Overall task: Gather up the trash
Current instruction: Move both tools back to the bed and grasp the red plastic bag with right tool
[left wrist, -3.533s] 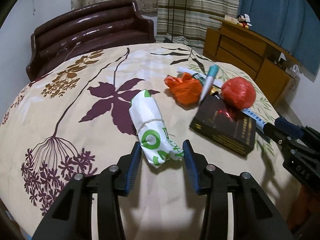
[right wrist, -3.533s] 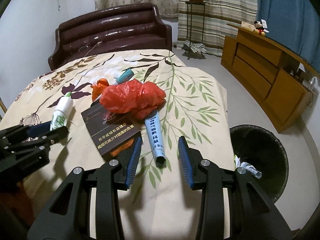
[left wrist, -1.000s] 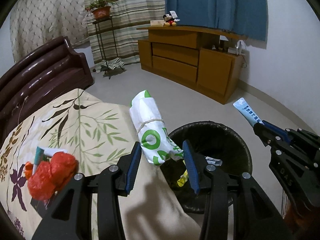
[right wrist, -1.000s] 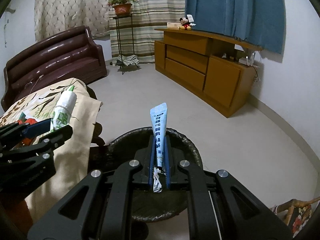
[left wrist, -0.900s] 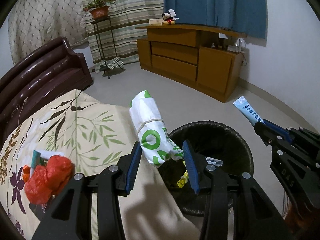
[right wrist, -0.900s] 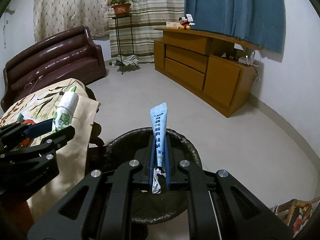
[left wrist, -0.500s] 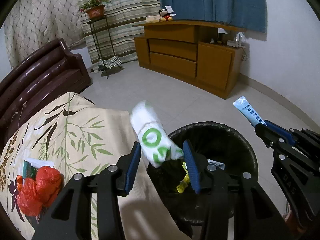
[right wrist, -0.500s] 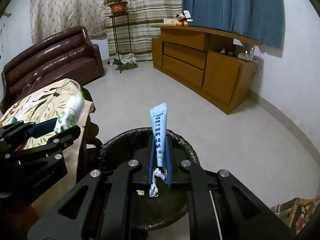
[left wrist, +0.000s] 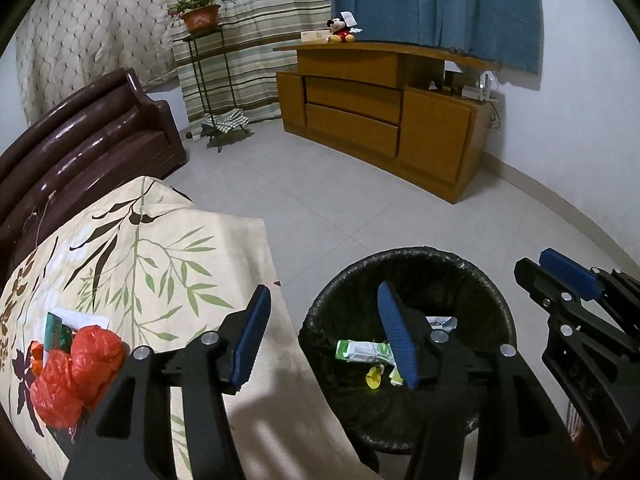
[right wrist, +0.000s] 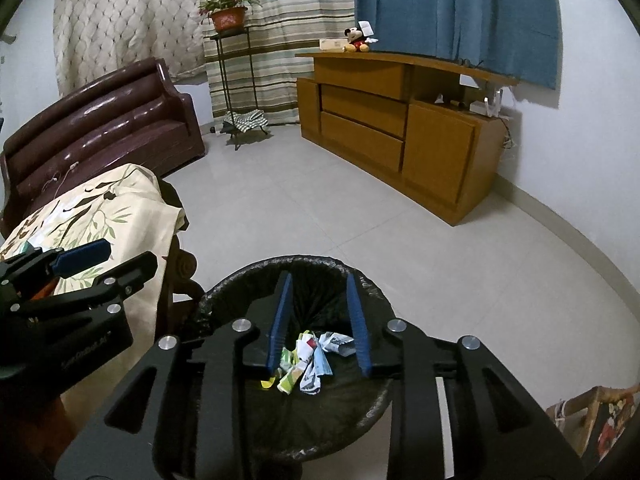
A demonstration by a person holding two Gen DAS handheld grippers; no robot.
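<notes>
The left gripper (left wrist: 324,336) hung with its jaws spread wide and nothing between them, one blue pad over the edge of the bed (left wrist: 160,248) and the other over the rim of the black trash bin (left wrist: 404,256). The right gripper (right wrist: 319,322) was also parted and empty, held directly above the bin (right wrist: 224,284) — its two fingers framed the pile inside. There, a green-and-white packet (left wrist: 362,351) lay on its side among crumpled wrappers (right wrist: 310,360) and a small yellow scrap (left wrist: 374,376). On the floral bedspread, well apart from the bin, a crumpled red plastic bag (left wrist: 76,376) sat beside a teal-and-white item (left wrist: 56,330) I could not identify. Behind stood a wooden cabinet (left wrist: 384,120) with a Mickey Mouse toy (left wrist: 340,30) on top — and a potted plant (left wrist: 198,14) on a stand.
</notes>
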